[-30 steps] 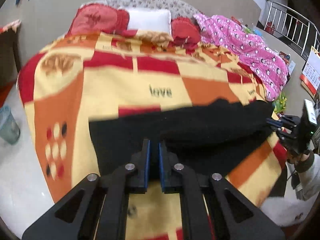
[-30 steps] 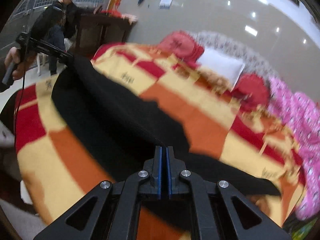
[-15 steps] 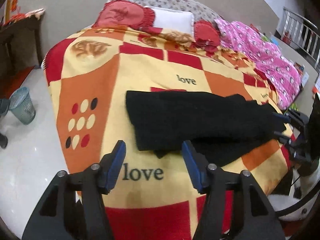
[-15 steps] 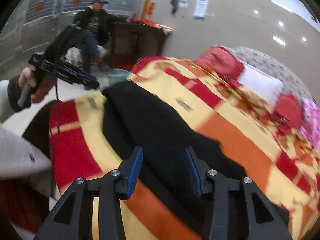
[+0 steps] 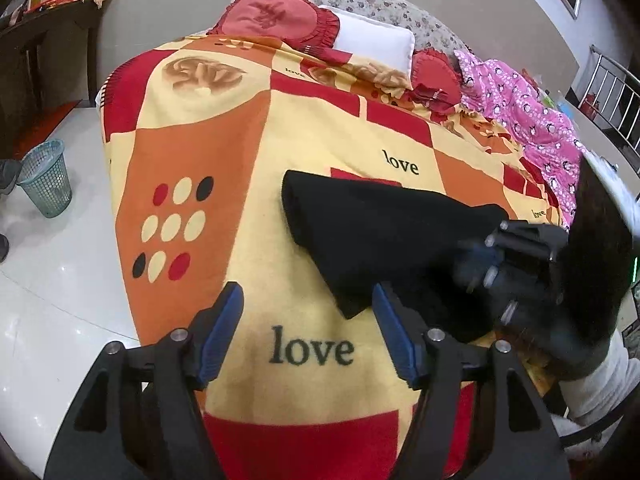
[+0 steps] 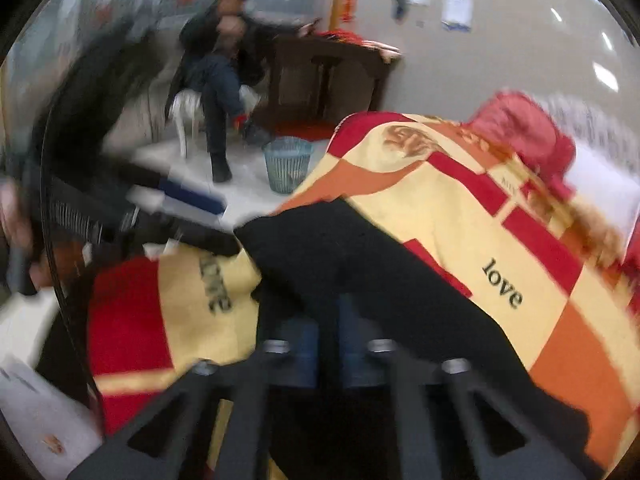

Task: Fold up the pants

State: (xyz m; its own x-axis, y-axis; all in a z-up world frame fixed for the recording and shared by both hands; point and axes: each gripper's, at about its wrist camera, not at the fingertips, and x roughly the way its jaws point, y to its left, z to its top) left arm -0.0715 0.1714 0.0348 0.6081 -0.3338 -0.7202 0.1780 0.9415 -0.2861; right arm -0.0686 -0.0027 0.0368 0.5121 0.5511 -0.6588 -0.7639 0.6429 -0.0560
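Observation:
The black pants (image 5: 372,232) lie folded lengthwise on the patterned blanket (image 5: 224,160) of the bed. My left gripper (image 5: 308,332) is open and empty, above the blanket's near edge just short of the pants' left end. The right gripper (image 5: 480,264) shows blurred at the pants' right end. In the right wrist view the picture is blurred; my right gripper (image 6: 328,344) has its jaws close together over the black pants (image 6: 360,264), with dark cloth between them, and the left gripper (image 6: 192,204) shows at the far end.
Red cushions (image 5: 276,16), a white pillow (image 5: 372,40) and a pink quilt (image 5: 532,120) lie at the head of the bed. A blue wastebasket (image 5: 46,184) stands on the floor at the left. A seated person (image 6: 224,68) and a dark cabinet (image 6: 328,80) are beyond.
Both grippers let go of the pants, which dropped folded onto the blanket. My left gripper opened wide and drew back. My right gripper opened, then moved in over the pants with jaws narrowed.

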